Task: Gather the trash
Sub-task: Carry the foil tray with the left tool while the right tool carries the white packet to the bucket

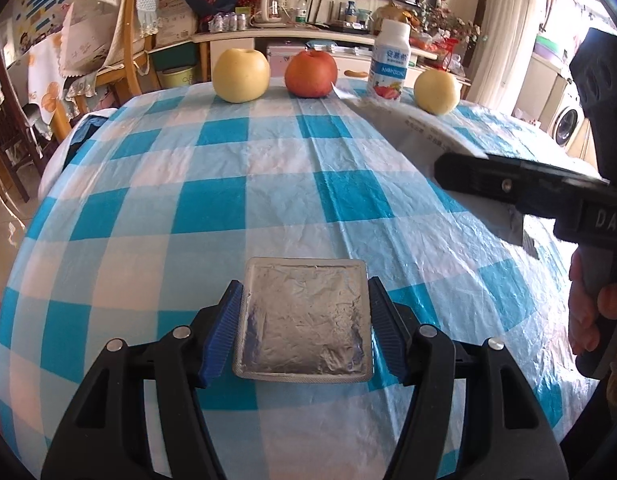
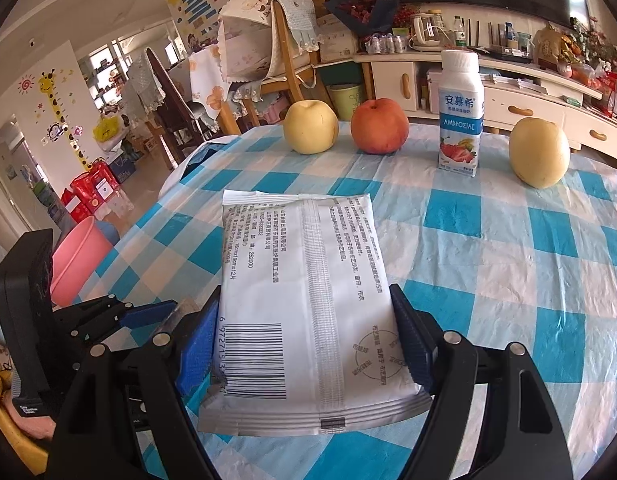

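Left gripper [image 1: 304, 324]: jaws pinching foil tray [image 1: 304, 320] by its two side edges, tray held level just above the table [image 1: 188, 200]. Right gripper [image 2: 308, 344]: jaws gripping white sachet [image 2: 308, 300], printed back facing up, its far end reaching out over the cloth. Step in hand, judging: both trash items picked, carrying to bin pending. Next move is calling for a swing off the left table edge toward pink basin [image 2: 78, 260] on the floor, prob. the receptacle. Mid-table lying open, plenty of room. Far edge: pear [image 2: 311, 127], apple [image 2: 379, 126], yogurt bottle [image 2: 460, 114], 2nd pear [image 2: 539, 153], all well apart from both grippers.
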Motion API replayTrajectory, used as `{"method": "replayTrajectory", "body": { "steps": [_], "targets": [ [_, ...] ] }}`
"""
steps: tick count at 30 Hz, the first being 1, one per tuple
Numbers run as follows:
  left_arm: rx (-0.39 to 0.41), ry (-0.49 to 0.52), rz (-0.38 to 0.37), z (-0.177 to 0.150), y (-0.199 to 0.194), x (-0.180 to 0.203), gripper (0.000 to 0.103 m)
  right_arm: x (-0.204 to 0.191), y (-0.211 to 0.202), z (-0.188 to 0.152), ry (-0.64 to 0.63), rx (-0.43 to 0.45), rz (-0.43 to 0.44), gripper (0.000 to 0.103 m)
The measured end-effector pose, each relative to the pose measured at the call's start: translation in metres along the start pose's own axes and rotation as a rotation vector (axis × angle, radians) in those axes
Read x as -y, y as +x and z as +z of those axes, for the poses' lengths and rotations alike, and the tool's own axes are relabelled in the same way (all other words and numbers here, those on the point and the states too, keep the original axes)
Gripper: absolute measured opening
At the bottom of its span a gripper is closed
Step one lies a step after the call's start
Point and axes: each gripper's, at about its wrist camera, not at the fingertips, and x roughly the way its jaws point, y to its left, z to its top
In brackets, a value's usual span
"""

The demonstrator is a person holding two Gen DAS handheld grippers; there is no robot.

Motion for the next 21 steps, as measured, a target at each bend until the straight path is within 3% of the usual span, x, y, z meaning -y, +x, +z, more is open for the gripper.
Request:
{"method": "replayTrajectory", "body": {
  "steps": [9,21],
  "targets": [
    [0.039,-0.063,0.037,-0.005,-0.038,-0.030,0.063,-0.024,0.006,-0.018,-0.062,-0.036,-0.011,0.078],
    [0.072,-0.219,0.147,-0.021,-0.091,-0.109,0.063,-0.070,0.008,-0.030,-0.109,-0.054,-0.012,0.078]
  ]
}}
